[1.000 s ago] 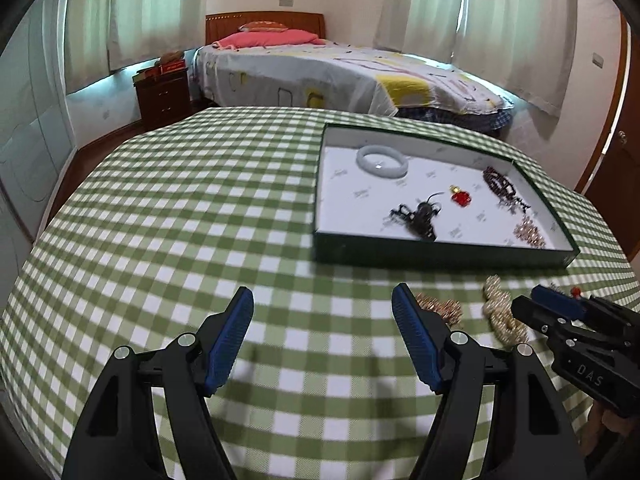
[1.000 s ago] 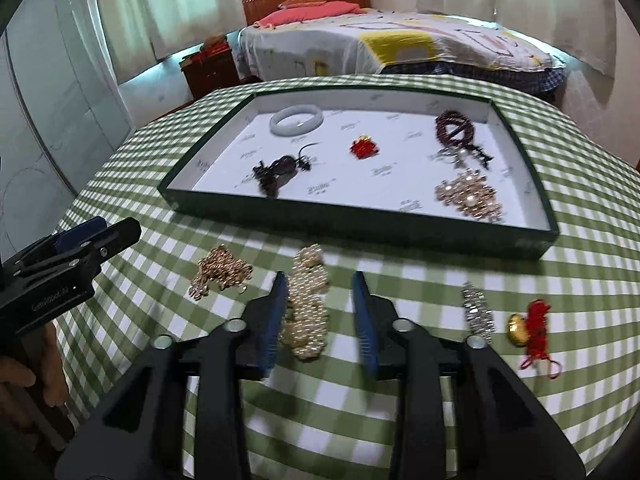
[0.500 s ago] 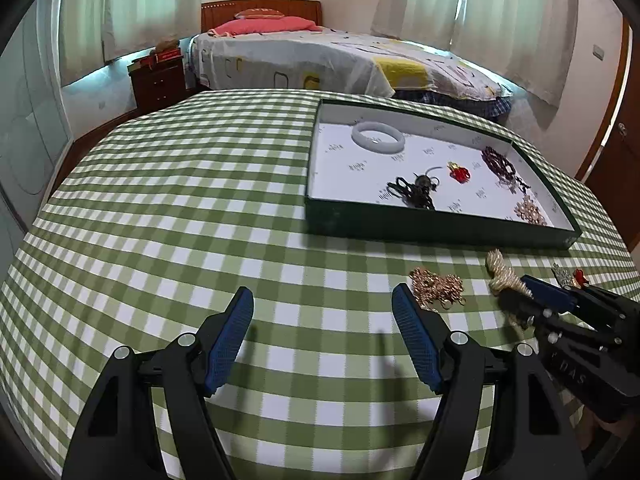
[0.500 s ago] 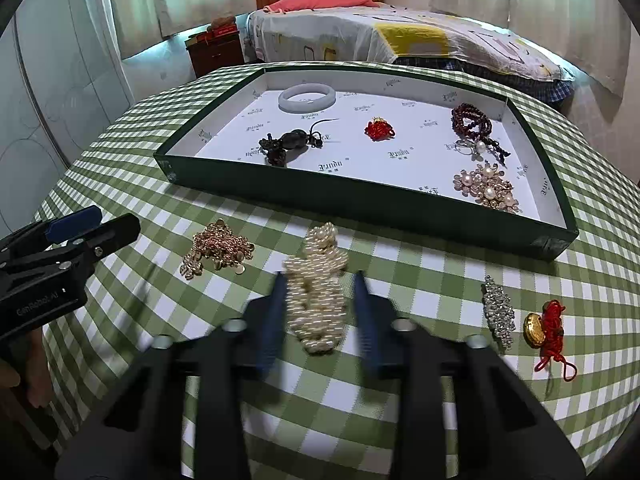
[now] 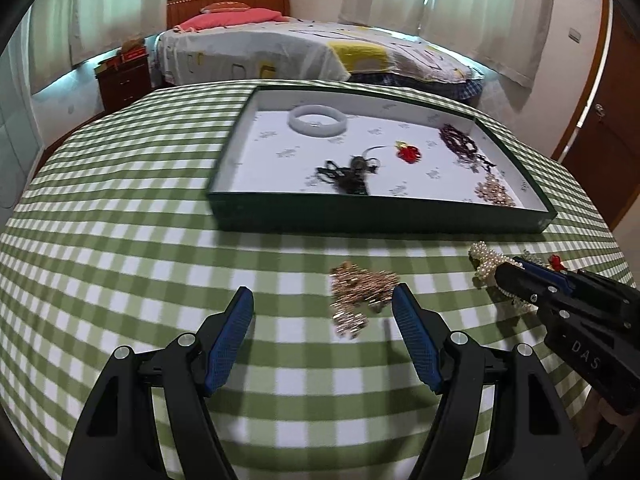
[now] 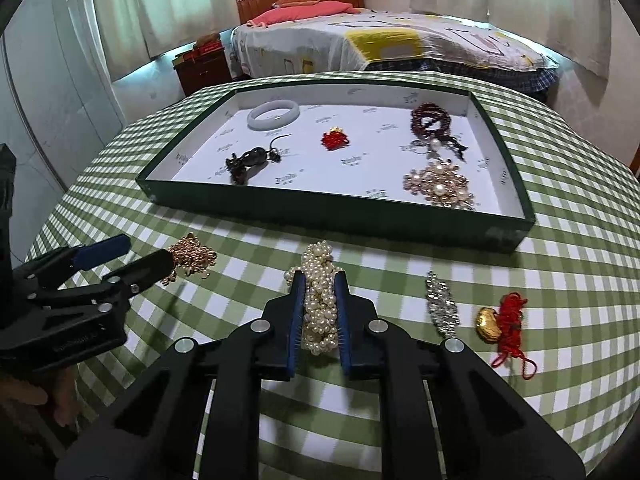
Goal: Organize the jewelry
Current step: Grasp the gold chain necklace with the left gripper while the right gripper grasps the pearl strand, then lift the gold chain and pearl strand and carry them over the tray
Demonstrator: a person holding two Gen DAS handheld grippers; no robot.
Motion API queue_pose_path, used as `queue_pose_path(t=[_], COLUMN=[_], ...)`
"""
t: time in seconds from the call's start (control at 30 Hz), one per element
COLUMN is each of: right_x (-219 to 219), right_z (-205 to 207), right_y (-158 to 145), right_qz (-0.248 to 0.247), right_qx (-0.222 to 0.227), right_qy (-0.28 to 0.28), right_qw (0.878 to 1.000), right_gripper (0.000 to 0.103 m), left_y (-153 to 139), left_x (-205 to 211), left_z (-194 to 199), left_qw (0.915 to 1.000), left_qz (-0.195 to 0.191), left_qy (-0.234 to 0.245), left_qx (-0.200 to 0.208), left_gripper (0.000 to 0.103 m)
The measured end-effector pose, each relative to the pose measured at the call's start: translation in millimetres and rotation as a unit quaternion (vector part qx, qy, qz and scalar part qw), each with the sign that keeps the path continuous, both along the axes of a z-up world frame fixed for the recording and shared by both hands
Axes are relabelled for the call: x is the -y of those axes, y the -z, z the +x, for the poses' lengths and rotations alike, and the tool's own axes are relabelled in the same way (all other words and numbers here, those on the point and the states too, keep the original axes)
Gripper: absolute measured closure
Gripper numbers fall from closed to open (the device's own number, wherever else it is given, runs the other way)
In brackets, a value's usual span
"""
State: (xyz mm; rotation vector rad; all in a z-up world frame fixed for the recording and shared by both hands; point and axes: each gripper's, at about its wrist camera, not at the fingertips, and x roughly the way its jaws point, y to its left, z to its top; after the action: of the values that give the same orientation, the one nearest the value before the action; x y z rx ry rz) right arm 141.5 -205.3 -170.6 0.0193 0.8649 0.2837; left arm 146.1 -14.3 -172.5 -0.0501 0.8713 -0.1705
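A green-checked worktop carries one dark green tray holding five pieces: a pale bangle, a black pendant, a red knot, dark beads and a pearl-flower brooch. Four more pieces lie loose in front of the tray. Only the right wrist view shows the rhinestone strip and gold charm clearly. The right gripper has its jaws closing, narrow, on the pearl strand. The left gripper stands with jaws wide, the rose-gold chain just ahead between them, untouched.
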Motion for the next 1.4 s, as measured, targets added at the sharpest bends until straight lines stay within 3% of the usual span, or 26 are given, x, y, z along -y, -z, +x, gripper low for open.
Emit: queue_pose_path(t=[0.17,0.43,0.73,1.4], right_x=[4.5,7.4,8.3,5.8], right_z=[0.5,2.5,2.4,-10.3], right_y=[3.8,8.1,7.7,-10.7], right_qz=[0.011,0.023,0.027,0.021], right_qx=[-0.006,-0.011,-0.008,0.021], right_qy=[0.003,0.006,0.009,0.007], right_qw=[1.0,1.0,1.0,1.0], right_gripper=[0.088,0.088,0.088,0.089], left_y=[4.9,5.2,1.2,-23.0], left_x=[14.4,25.3,21.1,5.9], left_z=[8.3,6.9,1.8,-8.7], left_qw=[0.9998,0.9986,0.9985,0.9983], left_qz=[0.012,0.034,0.023,0.011], left_qy=[0.013,0.041,0.045,0.032], left_qx=[-0.005,0.007,0.019,0.047], left_gripper=[0.041,0.08,0.09,0.091])
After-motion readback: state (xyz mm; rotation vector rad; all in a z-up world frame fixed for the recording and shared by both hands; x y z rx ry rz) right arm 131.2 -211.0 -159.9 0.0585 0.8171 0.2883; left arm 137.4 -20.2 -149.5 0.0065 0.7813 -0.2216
